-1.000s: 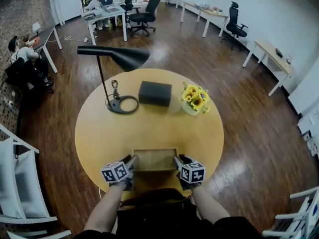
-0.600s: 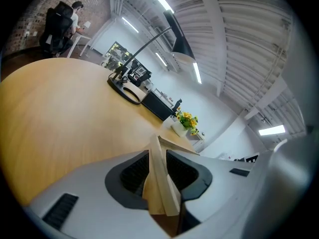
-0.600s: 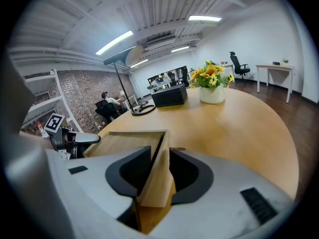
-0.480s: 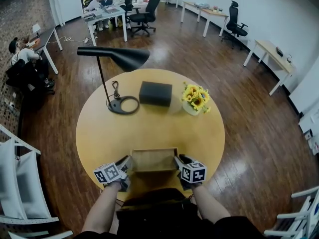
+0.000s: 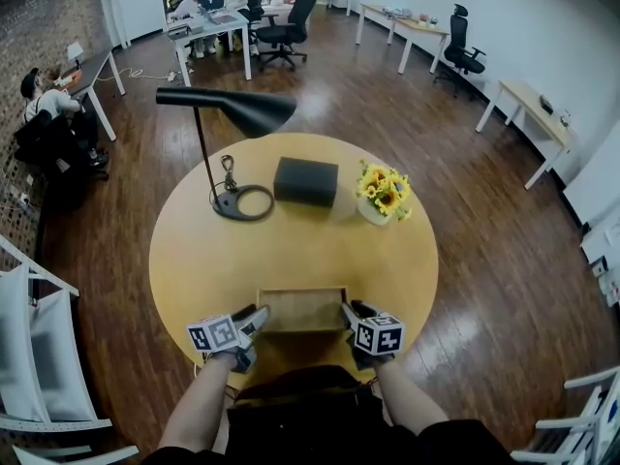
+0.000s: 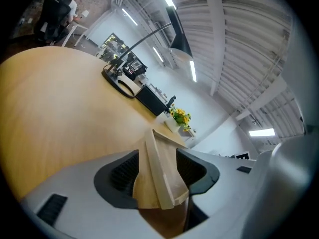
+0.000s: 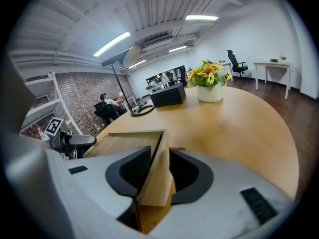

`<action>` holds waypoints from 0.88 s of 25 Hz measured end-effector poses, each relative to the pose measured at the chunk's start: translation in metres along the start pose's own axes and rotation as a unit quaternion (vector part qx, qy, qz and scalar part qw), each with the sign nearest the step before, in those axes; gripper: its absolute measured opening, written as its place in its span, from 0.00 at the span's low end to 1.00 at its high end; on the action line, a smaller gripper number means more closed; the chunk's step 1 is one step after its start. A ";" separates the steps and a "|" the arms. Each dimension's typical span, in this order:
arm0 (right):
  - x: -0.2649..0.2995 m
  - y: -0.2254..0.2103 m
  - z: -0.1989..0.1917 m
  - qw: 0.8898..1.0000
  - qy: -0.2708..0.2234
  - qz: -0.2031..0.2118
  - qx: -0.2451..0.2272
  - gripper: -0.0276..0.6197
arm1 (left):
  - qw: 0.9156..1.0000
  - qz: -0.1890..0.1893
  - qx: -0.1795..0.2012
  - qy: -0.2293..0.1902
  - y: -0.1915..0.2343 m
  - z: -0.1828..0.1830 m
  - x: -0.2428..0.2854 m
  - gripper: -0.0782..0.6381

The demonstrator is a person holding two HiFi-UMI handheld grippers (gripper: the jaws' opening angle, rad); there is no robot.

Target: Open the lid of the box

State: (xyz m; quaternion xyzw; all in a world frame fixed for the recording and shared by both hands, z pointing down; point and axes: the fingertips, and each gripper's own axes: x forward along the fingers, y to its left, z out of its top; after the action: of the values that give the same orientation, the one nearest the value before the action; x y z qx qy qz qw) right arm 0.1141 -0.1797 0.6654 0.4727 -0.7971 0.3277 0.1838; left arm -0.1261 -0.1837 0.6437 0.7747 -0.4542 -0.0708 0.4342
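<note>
The wooden box (image 5: 301,310) sits at six o'clock on the round table (image 5: 291,250), close against the person, presumably so both arms reach its ends. The left gripper (image 5: 254,320) straddles the box's nine o'clock end; its jaws are opening, the wooden corner between them but not pinched. The right gripper (image 5: 347,314) takes the three o'clock end, its jaws seemingly nipping the wall. The head view hides both bites behind the marker cubes; only the gripper views show wood between the pads. The lid looks unlifted.
</note>
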 end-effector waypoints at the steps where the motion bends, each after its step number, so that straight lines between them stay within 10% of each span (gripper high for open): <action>1: 0.000 0.000 0.000 1.000 0.002 0.000 -0.001 0.23 | 1.000 0.007 -0.001 0.003 0.001 -0.003 0.002 0.42; 7: -0.001 -0.004 -0.002 1.000 0.005 -0.004 0.000 0.23 | 0.999 0.007 -0.043 -0.013 0.010 0.001 -0.001 0.23; 22: -0.002 -0.007 -0.003 1.000 0.006 -0.009 0.002 0.23 | 0.988 0.049 -0.105 -0.104 0.073 0.045 -0.066 0.19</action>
State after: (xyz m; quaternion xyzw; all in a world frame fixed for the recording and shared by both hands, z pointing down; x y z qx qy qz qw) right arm 0.1209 -0.1792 0.6687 0.4785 -0.7910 0.3305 0.1903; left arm -0.2343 -0.1762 0.6511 0.6901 -0.5244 -0.1771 0.4662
